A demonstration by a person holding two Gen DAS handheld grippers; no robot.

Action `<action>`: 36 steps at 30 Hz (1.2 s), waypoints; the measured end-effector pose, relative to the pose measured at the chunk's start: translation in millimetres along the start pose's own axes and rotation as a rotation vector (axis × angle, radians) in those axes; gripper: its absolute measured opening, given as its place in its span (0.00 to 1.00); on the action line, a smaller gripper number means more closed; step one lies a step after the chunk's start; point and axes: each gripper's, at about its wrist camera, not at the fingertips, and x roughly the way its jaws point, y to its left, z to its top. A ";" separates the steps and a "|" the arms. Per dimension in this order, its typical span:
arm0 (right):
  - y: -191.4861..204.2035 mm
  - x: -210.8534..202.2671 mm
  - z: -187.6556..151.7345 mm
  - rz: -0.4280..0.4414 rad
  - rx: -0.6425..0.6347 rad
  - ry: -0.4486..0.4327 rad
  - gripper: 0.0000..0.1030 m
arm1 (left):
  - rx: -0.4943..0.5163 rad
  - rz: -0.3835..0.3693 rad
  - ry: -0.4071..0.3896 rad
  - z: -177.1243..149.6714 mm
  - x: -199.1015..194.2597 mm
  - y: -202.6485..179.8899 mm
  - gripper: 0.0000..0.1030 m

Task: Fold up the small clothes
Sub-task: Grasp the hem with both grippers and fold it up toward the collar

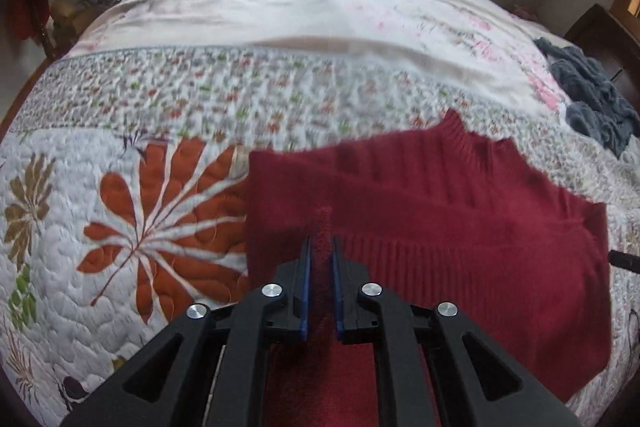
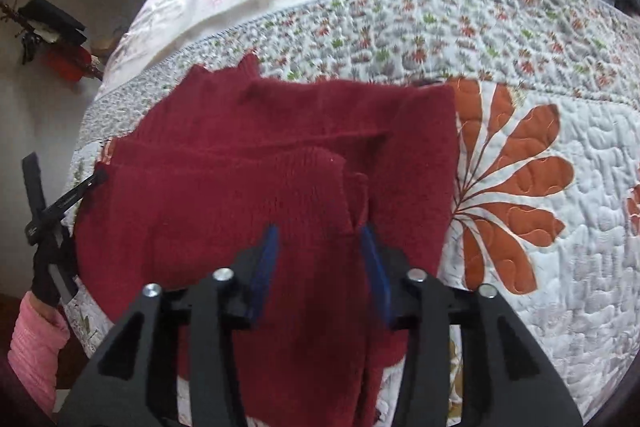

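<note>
Left gripper point(image 1: 321, 243) pinching a ridge of the red sweater point(image 1: 440, 195) on the quilt point(image 1: 100, 267), right gripper point(image 2: 320, 239) parted over a folded flap: I would lift both evenly, keeping edges aligned.

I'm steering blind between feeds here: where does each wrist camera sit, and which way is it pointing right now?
Left wrist: rides the left gripper, looking along its fingers across the bed; a fold of the red sweater sits pinched between the pads.
Right wrist: rides the right gripper, open over the sweater; the other gripper and a pink sleeve show left.
Shared: sweater, floral quilt, grey blanket.
</note>
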 end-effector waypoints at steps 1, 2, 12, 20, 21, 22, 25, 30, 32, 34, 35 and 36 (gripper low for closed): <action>-1.0 9.1 1.2 -0.020 0.003 0.013 0.53 | 0.010 -0.004 0.008 -3.8 -0.3 0.3 0.11; -1.5 16.4 1.8 -0.042 0.002 0.023 0.57 | 0.021 -0.001 0.015 -7.1 -0.4 0.2 0.13; 20.8 6.6 -10.2 -0.036 -0.082 -0.028 0.06 | 0.073 -0.021 -0.004 -16.1 -9.0 -5.2 0.07; 24.5 -66.0 -5.6 0.051 -0.077 -0.178 0.06 | 0.059 -0.092 -0.228 -0.9 -74.7 -17.8 0.06; 23.0 -71.8 -1.7 0.044 -0.077 -0.193 0.06 | 0.047 -0.096 -0.252 6.2 -78.8 -18.6 0.06; 22.6 -80.5 5.4 0.019 -0.078 -0.223 0.06 | 0.044 -0.093 -0.268 12.8 -80.8 -19.8 0.06; 15.3 -84.2 28.3 -0.003 -0.042 -0.259 0.06 | 0.032 -0.079 -0.310 40.0 -77.1 -24.9 0.06; -1.0 -63.0 61.0 -0.063 0.009 -0.254 0.06 | 0.029 -0.025 -0.270 68.4 -36.6 -31.7 0.06; -7.3 -41.5 69.6 -0.078 0.027 -0.217 0.06 | 0.031 -0.006 -0.219 71.3 -10.3 -31.3 0.06; -9.6 -21.1 72.8 -0.094 0.040 -0.191 0.06 | 0.031 0.017 -0.174 69.1 13.6 -30.6 0.06; -10.8 -10.5 74.1 -0.098 0.046 -0.177 0.06 | 0.027 0.029 -0.158 67.1 22.8 -29.4 0.06; -12.2 1.9 73.8 -0.109 0.053 -0.161 0.06 | 0.016 0.033 -0.141 65.5 30.8 -26.8 0.07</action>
